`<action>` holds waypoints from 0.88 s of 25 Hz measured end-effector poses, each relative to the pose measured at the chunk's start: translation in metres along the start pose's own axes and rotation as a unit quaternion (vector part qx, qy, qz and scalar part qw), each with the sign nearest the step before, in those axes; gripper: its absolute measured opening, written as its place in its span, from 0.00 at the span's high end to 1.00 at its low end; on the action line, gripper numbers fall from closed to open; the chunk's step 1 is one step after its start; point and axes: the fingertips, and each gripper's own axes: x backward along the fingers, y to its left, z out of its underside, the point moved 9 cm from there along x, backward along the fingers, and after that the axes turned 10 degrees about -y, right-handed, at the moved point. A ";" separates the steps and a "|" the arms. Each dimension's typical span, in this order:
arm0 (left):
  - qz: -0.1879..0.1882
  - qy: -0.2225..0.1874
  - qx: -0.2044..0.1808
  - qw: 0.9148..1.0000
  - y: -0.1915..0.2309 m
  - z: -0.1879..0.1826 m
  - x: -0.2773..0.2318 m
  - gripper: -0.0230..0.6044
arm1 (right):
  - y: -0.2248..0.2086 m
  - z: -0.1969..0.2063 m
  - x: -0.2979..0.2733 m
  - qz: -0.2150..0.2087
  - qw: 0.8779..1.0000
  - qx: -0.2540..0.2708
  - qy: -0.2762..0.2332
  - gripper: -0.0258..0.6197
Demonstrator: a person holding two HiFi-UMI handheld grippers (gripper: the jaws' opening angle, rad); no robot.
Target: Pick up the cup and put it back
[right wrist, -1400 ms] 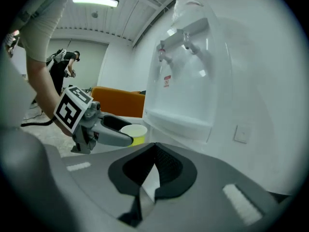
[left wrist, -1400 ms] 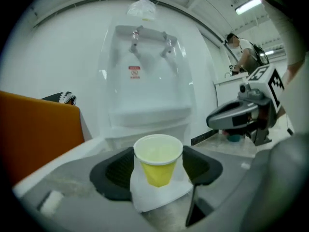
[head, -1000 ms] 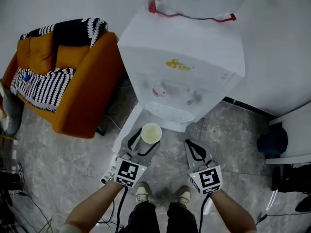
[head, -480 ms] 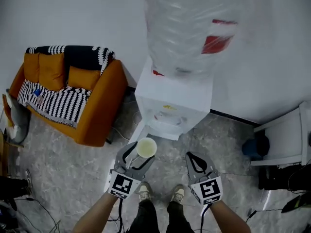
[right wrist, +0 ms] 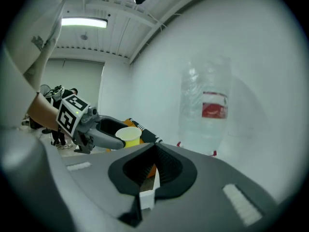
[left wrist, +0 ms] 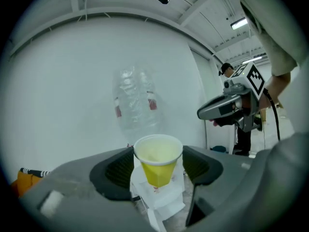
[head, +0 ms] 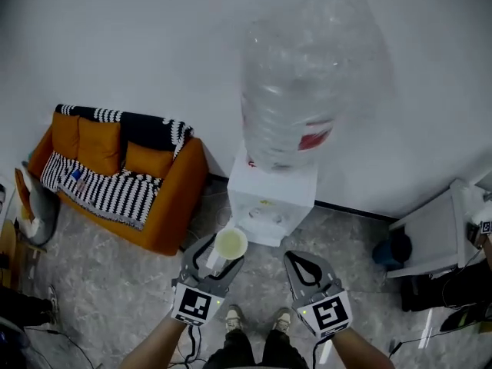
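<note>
Left gripper (head: 223,252) is clamped on the cup (head: 231,243). The left gripper view shows both dark pads pressed against the yellow wall just under the white rim. The cup stands upright with its mouth facing up. It hangs in the air in front of the water dispenser (head: 270,202), well above the floor (head: 115,283). Whether it holds liquid cannot be determined.

Right gripper (head: 298,261) is held beside the left one. Its jaws are closed together with nothing between them.

Beyond the grippers, the dispenser stands against the white wall with a large clear bottle (head: 304,91) inverted on top. An orange sofa (head: 157,206) with a striped throw stands to its left.

Step in hand: the pick-up appears complete and the cup is being carried raised. The return has not yet been made.

Next move, as a judgement:
- Lower the cup toward its resting place, probably at the dispenser front.
- Keep the rim level throughout, because the thin wall is likely to buckle under extra squeeze.
- Release only once the base is supported.

Change from the earlier frame: the dispenser filled the upper view, with only the bottle's base showing. It now appears smaller and farther away, and the whole bottle is visible. Both grippers sit lower in the view. The cup remains in the same grip, and the right jaws remain closed.
</note>
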 end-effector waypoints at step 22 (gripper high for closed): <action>-0.002 -0.050 -0.006 0.999 -0.015 -0.126 0.054 0.44 | 0.005 -0.121 0.051 0.009 0.998 0.003 -0.061 0.96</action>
